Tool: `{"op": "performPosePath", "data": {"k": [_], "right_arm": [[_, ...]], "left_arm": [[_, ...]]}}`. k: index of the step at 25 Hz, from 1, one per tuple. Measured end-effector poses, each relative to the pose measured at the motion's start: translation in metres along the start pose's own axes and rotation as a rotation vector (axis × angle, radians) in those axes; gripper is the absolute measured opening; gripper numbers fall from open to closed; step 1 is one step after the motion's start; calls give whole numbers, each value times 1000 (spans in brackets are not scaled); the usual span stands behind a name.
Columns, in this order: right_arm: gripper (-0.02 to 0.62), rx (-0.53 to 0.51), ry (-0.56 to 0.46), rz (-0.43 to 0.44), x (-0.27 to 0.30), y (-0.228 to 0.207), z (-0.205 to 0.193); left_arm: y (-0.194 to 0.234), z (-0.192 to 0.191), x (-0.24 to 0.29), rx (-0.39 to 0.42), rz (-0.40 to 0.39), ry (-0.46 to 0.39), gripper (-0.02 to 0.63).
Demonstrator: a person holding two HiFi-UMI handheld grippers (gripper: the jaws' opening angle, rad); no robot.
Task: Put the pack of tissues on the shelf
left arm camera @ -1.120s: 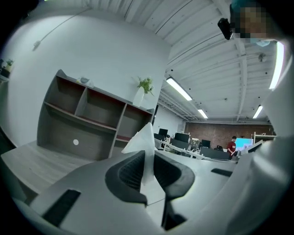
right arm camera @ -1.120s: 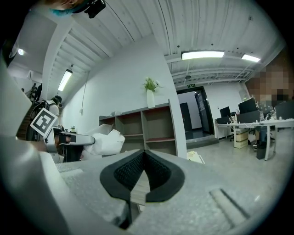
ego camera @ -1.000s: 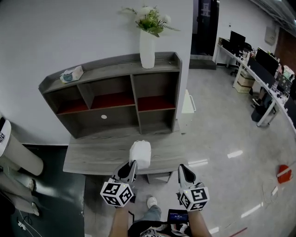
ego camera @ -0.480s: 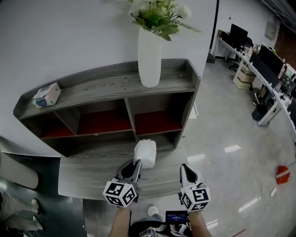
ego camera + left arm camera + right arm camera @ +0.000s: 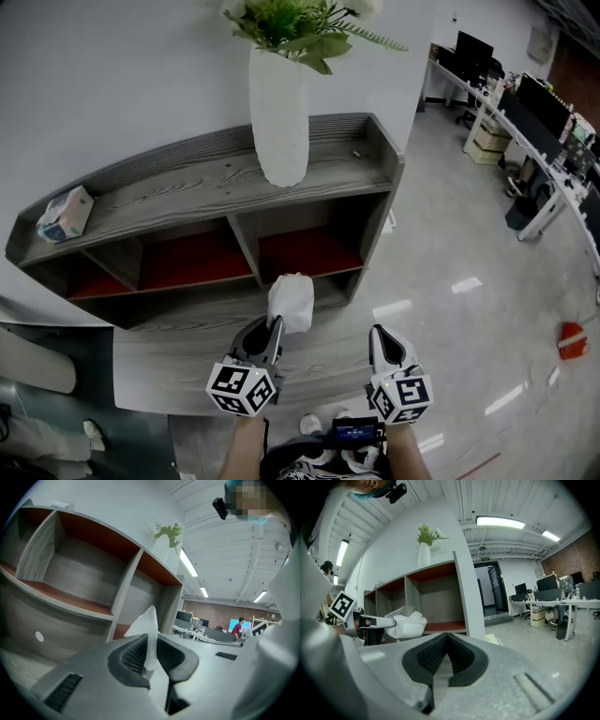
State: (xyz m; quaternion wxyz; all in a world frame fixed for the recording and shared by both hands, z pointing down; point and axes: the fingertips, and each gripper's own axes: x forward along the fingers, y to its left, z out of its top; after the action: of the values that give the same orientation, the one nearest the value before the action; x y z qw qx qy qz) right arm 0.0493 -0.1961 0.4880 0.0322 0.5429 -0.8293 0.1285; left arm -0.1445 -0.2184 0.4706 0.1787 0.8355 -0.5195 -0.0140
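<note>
Head view shows the pack of tissues held out in front of the shelf, above the low front board and just before the open compartments, where it is pinched by the left gripper. In the left gripper view the jaws are seen nearly closed on a thin flap of the white wrapper, so the bulk of the pack hangs beyond the pads rather than between them. The right gripper is held alongside, apart from the pack, and in the right gripper view its jaws are seen closed together with nothing between them. The step in hand is judged to be the carry to the shelf, as the pack is not yet set down. Because only the wrapper's edge is gripped, a slip or a swing is to be feared, so the pack is best brought in slowly and kept level. A bare spot should be chosen, either the red-floored compartment straight ahead or the top board between the tissue box and the vase. The vase is tall and looks easily tipped, so it should be given a wide berth. The pack should rest fully on the board before the jaws are opened, and the gripper should then be drawn straight back.
</note>
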Motion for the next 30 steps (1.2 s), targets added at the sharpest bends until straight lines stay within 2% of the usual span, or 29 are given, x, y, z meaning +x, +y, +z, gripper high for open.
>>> {"op": "performPosePath", "data": {"k": [4, 10, 30], "right_arm": [[5, -7, -1, 32, 7, -1, 3], [5, -76, 9, 88, 34, -4, 16], [5, -67, 10, 149, 78, -27, 27]], "left_arm": [[-4, 0, 6, -6, 6, -12, 37], [-9, 7, 23, 36, 3, -14, 37], [-2, 13, 64, 30, 49, -25, 37]]}}
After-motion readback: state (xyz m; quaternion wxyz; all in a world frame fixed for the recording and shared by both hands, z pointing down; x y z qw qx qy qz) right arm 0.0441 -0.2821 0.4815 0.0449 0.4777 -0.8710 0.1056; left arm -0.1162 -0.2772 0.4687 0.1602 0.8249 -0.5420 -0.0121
